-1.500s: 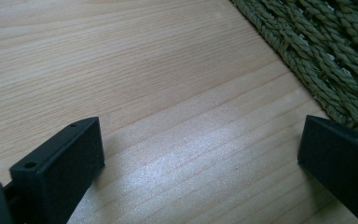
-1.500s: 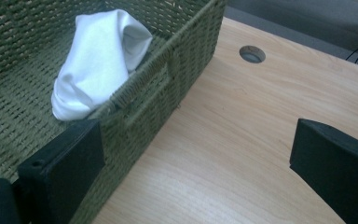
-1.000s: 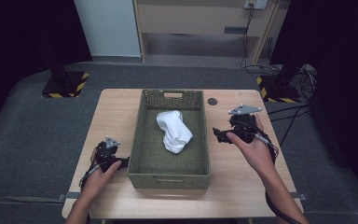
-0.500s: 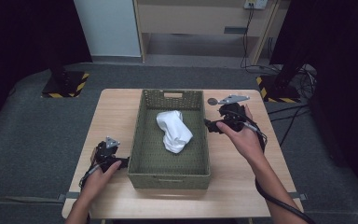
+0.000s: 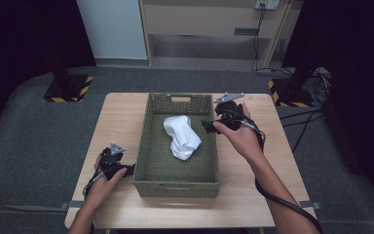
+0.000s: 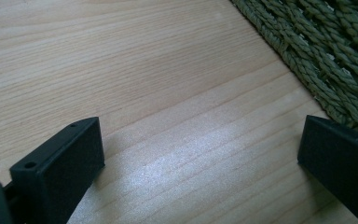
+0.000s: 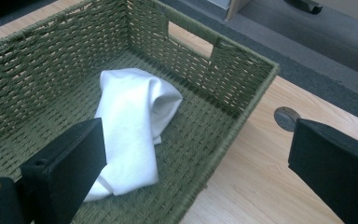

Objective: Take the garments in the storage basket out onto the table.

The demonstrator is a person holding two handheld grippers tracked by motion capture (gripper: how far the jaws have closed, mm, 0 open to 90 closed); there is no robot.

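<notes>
A green woven basket point(image 5: 152, 146) stands in the middle of the wooden table point(image 5: 121, 117). A crumpled white cloth point(image 5: 180, 135) lies inside it, toward the far end; it is the white cloth point(image 7: 133, 126) in the right gripper view. My right gripper point(image 5: 208, 125) hovers over the basket's right rim near the far end, jaws wide apart and bare, pointing at the cloth. My left gripper point(image 5: 130, 169) rests low on the table by the basket's left wall point(image 6: 326, 56), open with only bare wood between its jaws.
A small round grey disc point(image 7: 286, 117) is set into the tabletop just beyond the basket's far right corner. The basket has a handle slot point(image 5: 180, 99) in its far wall. Grey floor, stands and cables surround the table.
My right gripper has moved from beside the basket's right side forward and left, over the rim toward the cloth. The left gripper has stayed put.
</notes>
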